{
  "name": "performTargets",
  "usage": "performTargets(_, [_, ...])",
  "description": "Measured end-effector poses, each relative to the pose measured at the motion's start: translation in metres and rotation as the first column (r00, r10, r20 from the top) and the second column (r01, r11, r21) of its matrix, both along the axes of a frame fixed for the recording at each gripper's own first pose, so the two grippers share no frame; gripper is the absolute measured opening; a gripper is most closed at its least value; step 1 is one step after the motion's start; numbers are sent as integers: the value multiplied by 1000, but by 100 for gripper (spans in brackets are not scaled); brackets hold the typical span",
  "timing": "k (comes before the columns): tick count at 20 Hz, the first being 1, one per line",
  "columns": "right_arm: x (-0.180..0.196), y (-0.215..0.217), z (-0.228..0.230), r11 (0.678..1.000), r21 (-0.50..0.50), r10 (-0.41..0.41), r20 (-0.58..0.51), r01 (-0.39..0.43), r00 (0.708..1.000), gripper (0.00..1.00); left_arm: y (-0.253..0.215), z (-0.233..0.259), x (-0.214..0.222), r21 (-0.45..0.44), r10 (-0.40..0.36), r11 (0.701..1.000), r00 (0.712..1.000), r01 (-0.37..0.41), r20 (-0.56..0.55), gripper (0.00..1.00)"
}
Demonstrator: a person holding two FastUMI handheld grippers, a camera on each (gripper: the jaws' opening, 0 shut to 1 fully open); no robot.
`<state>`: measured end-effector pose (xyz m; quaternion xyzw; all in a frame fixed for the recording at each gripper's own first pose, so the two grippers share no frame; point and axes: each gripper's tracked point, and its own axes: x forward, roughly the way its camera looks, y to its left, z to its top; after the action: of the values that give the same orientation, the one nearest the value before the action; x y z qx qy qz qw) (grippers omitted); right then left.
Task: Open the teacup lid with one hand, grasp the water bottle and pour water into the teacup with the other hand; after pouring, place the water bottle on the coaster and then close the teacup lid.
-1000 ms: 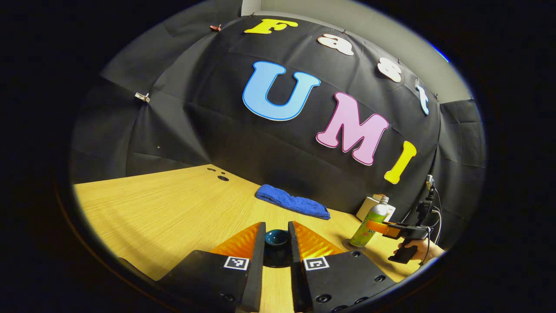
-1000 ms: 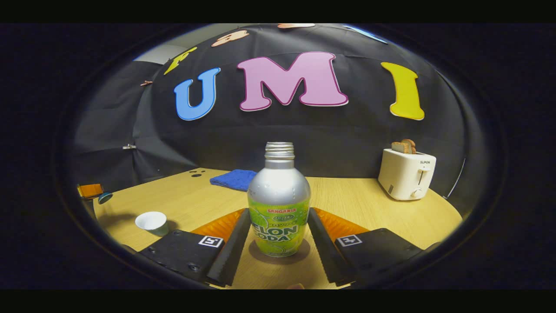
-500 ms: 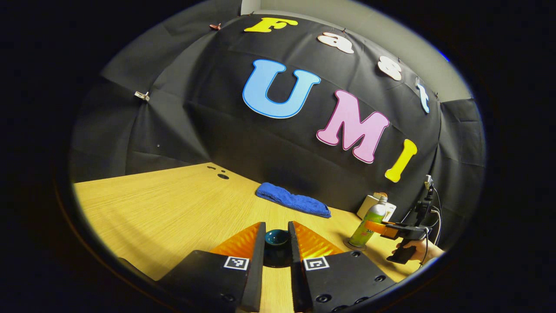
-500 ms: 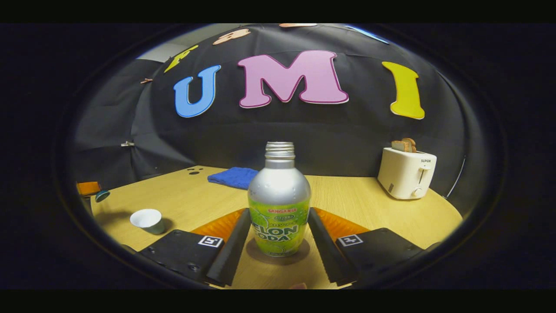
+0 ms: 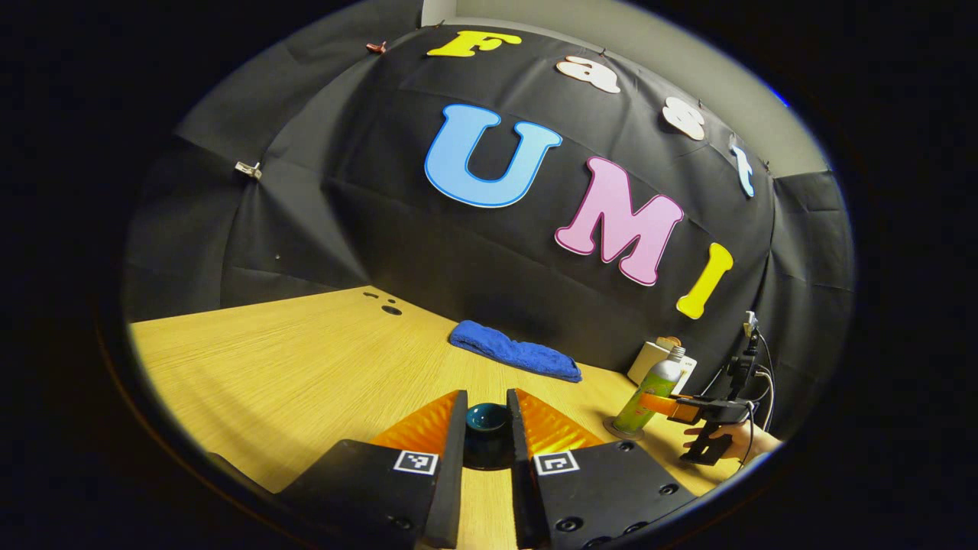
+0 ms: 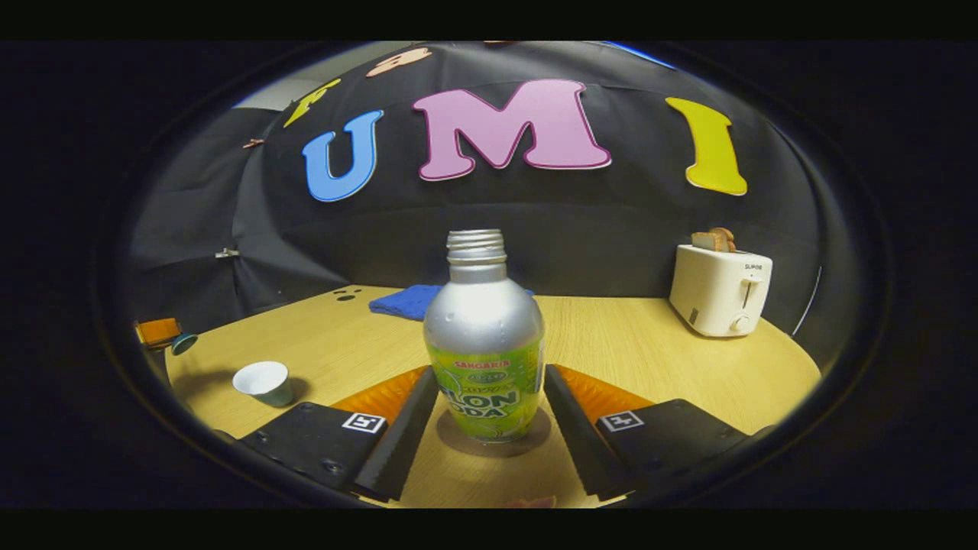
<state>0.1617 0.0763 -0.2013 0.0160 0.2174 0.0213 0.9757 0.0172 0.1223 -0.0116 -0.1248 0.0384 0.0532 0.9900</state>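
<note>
Right gripper view had the upright water bottle point(image 6: 484, 336) between the right gripper's point(image 6: 486, 428) parted fingers — released on the coaster point(image 6: 535, 439) — teacup point(image 6: 263, 382) far left.

Bright overhead light, table point(image 6: 649, 359) evenly lit, soft shadow beside cup point(image 6: 263, 382), strong fisheye bending at edges, sharp centre

Each gripper has black bolted plates point(image 5: 611, 481) carrying square black-and-white markers point(image 5: 554, 462); the right gripper point(image 5: 668, 405) trails a dark cable point(image 5: 752, 435).
</note>
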Motion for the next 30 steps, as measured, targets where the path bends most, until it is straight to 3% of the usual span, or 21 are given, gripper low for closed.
performTargets(8, [-32,-7,2,1000,-19,15,-19,-15,1000,92,-13,-1,2,16,-22,1000,1000,22,0,31])
performTargets(13, [-66,-22,34,999,-43,17,62,-15,998,92,-48,8,5,67,-74,995,997,73,7,31])
performTargets(14, [-72,-26,42,999,-46,12,82,-8,997,88,-54,9,9,84,-80,993,997,79,4,31])
performTargets(18, [-106,-37,60,1000,-17,-9,116,11,993,93,-82,15,40,95,-129,987,991,130,-15,31])
performTargets(21, [-121,-42,67,1000,6,-20,143,19,990,93,-87,8,67,157,-120,979,991,127,-53,31])
performTargets(24, [-132,-53,75,999,-16,-27,179,30,984,92,-94,-12,86,150,-128,978,985,144,-112,31])
performTargets(30, [-149,-57,82,1000,-5,-5,205,6,979,93,-79,-44,103,206,-57,974,979,98,-195,31])
